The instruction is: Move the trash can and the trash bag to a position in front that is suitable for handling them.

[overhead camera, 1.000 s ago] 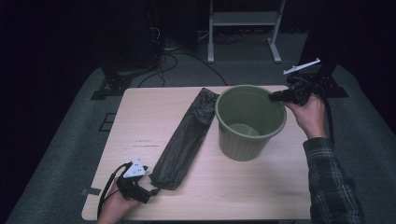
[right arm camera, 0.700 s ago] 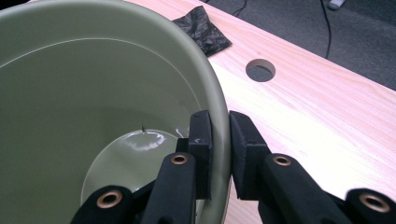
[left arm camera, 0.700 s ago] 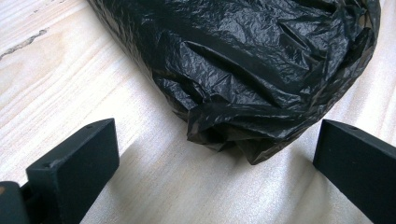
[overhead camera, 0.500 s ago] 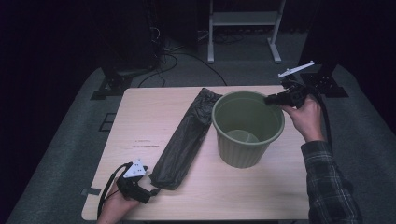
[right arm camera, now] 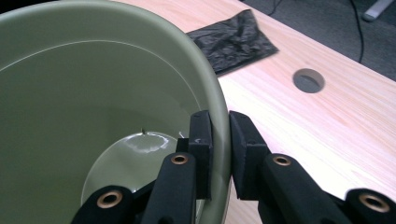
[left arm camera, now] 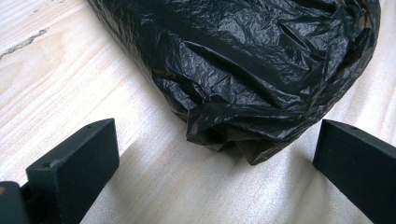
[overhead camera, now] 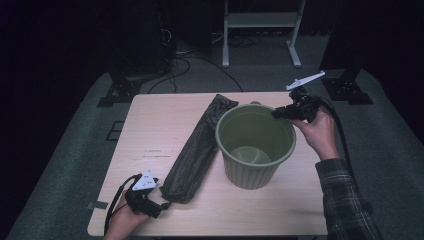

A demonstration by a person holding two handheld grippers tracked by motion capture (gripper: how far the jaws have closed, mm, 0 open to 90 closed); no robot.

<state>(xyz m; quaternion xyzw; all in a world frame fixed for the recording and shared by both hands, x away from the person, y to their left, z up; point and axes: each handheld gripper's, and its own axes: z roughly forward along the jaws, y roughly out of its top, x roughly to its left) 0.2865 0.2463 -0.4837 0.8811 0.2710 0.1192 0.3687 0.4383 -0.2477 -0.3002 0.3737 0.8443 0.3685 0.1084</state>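
Bin-lining work sits at an early step: the right tool is clenched on the rim of the green bin, one jaw inside the wall and one outside, while the left tool rests released, its jaws spread wide on either side of the near end of the folded black bag without pressing it.

To do this step well, the bin should travel level across the bench, since a pinch on one side of the rim will tend to tip it; a slow, low drag looks safer than a lift. The bin needs to end clear of the bag so the plastic can be raised and opened.

In the high view the bin stands upright just right of the bag, touching or nearly touching its far half, with the right tool at the far right rim. The left tool sits at the bag's near end, by the bench's front left corner.
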